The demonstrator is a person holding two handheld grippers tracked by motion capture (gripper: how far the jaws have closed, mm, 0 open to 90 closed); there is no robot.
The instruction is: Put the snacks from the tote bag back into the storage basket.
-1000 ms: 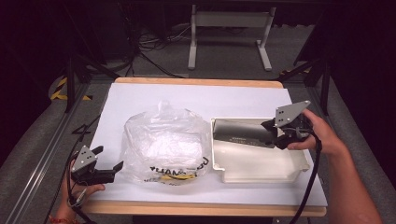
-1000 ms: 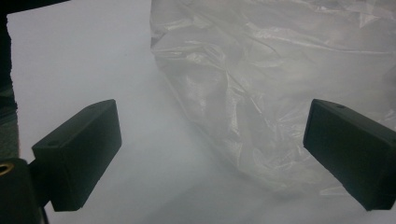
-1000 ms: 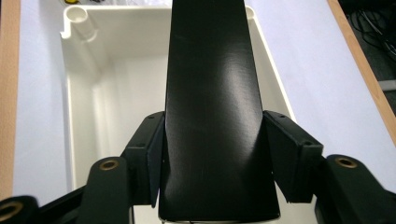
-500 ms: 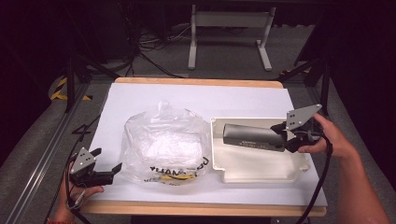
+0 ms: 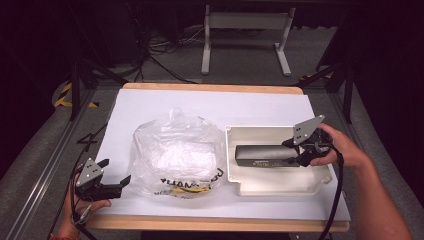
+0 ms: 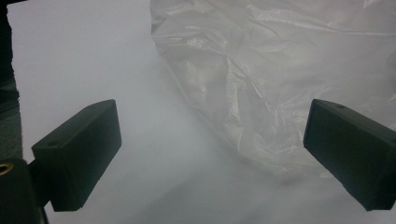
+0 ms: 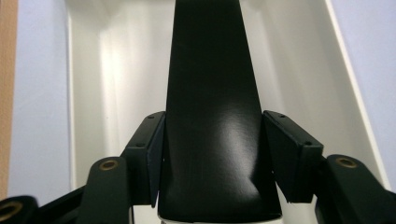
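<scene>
Right gripper [image 5: 298, 151] clamped on long matte-black box [image 5: 262, 154], lying inside white tray [image 5: 280, 186], left gripper [image 5: 116, 182] agape

Crinkled clear plastic bag [image 5: 175, 155]: contents just a pale blur, black and yellow print along its near edge unreadable. Long black rectangular box [image 5: 262, 155]: label too small to read; near end cut off by the right gripper view's bottom edge [image 7: 212, 116].
</scene>
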